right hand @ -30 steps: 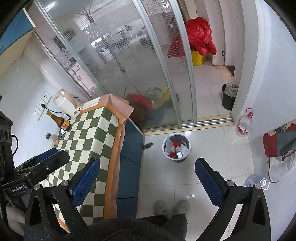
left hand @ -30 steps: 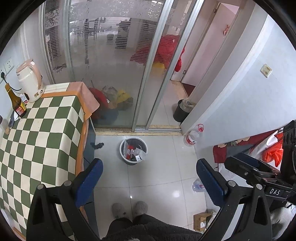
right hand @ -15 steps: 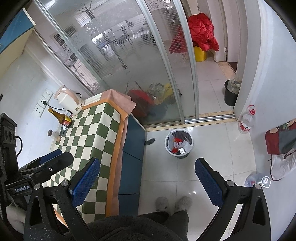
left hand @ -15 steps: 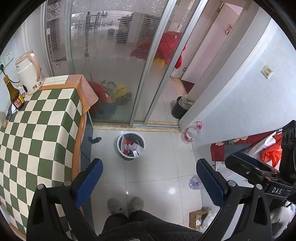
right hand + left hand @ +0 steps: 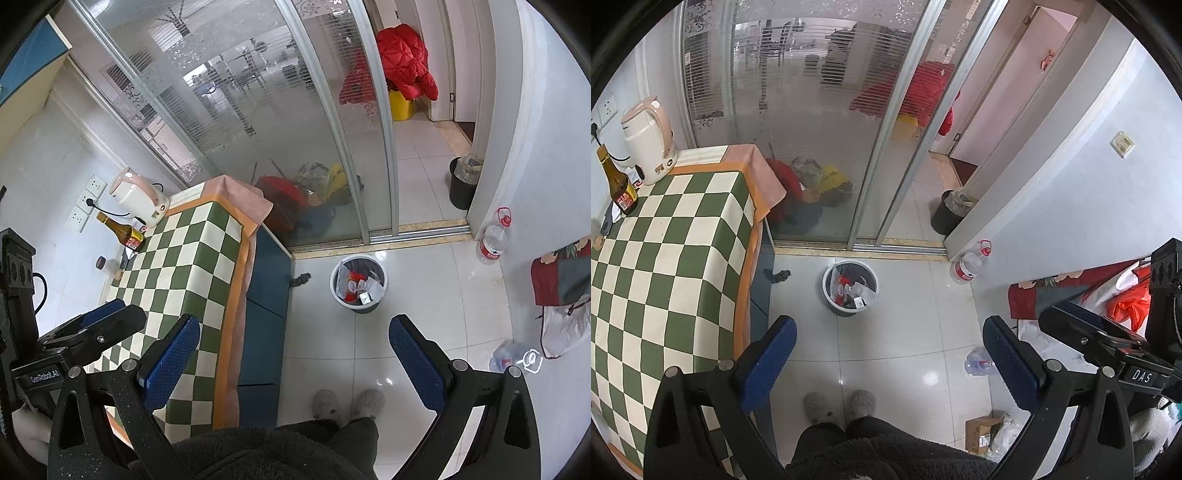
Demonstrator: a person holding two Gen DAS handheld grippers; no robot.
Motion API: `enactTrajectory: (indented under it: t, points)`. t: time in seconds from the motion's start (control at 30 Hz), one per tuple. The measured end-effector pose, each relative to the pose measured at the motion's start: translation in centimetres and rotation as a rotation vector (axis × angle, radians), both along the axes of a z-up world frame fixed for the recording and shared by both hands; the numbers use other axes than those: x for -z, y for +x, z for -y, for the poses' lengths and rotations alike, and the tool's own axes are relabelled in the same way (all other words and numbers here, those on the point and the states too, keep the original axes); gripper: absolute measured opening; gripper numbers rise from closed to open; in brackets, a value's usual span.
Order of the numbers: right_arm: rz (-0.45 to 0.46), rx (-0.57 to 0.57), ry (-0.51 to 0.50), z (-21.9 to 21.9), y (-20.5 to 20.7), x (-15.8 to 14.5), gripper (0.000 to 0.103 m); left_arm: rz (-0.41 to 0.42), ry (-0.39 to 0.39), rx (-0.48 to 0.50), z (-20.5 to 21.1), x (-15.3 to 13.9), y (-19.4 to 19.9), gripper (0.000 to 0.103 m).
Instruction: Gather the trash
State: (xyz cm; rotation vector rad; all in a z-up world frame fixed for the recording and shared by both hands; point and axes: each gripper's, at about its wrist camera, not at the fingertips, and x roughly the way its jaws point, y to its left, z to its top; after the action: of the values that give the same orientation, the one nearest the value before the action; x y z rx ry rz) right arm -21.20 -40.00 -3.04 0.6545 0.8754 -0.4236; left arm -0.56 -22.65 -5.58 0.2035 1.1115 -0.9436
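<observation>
Trash is seen from the left wrist inside a grey bin (image 5: 850,288) that stands on the tiled floor (image 5: 901,332), just in front of the glass sliding door (image 5: 812,122). A clear bag lines the bin, and red and white wrappers are packed into it. A black bin (image 5: 947,214) is set past the door rail, by the wall. A big water bottle (image 5: 969,264) leans against that wall. A crushed plastic bottle (image 5: 977,363) and a small cardboard box (image 5: 982,434) are left on the floor near the right side. The left gripper (image 5: 890,363) is held wide apart, and nothing is gripped between its blue pads.

From the right wrist, the same grey bin (image 5: 358,282) is seen well ahead of the right gripper (image 5: 293,363), which is also spread wide and empty. A table with a green and white checked cloth (image 5: 184,266) is seen on the left. A kettle (image 5: 138,197) and a brown bottle (image 5: 123,230) are kept at its far end. Two grey slippers (image 5: 347,402) are planted on the floor below.
</observation>
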Motion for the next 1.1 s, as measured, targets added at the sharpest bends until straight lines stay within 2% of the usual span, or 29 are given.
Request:
enactTrajectory:
  t: [1.1]
  points:
    - [-0.008, -0.034, 0.017, -0.2, 0.16, 0.44, 0.103, -0.016, -0.008, -0.003, 0.19, -0.09, -0.23, 0.103]
